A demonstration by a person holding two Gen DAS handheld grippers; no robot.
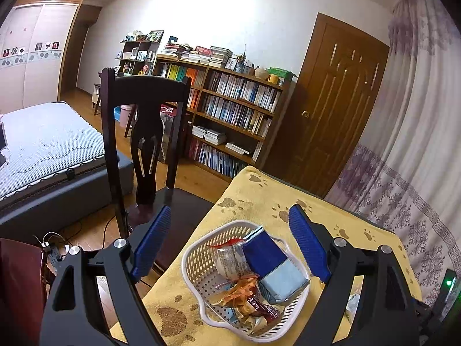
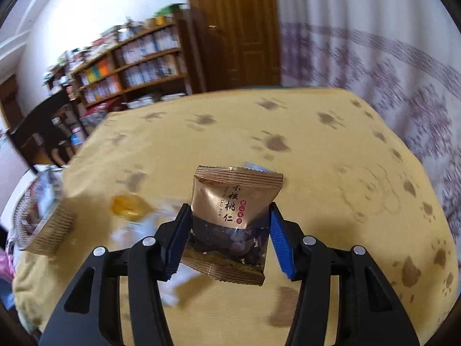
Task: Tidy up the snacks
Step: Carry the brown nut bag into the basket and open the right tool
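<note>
A white perforated basket (image 1: 198, 262) sits on the yellow paw-print cloth and holds a blue-and-grey packet (image 1: 273, 265), a clear wrapped snack (image 1: 230, 259) and a brown-and-gold packet (image 1: 253, 305). My left gripper (image 1: 230, 222) hovers over it, open, with nothing between the blue pads. In the right wrist view my right gripper (image 2: 230, 210) is shut on a gold walnut snack packet (image 2: 233, 213), held upright above the cloth. An orange wrapped candy (image 2: 128, 206) and a gold packet (image 2: 54, 230) lie blurred on the cloth to the left.
The cloth-covered table (image 2: 317, 158) drops off at its edges near a patterned curtain (image 1: 403, 173). A dark wooden chair (image 1: 144, 132) stands at the table's left side. Bed, bookshelf and wooden door lie beyond. The basket (image 2: 20, 222) shows at the far left of the right wrist view.
</note>
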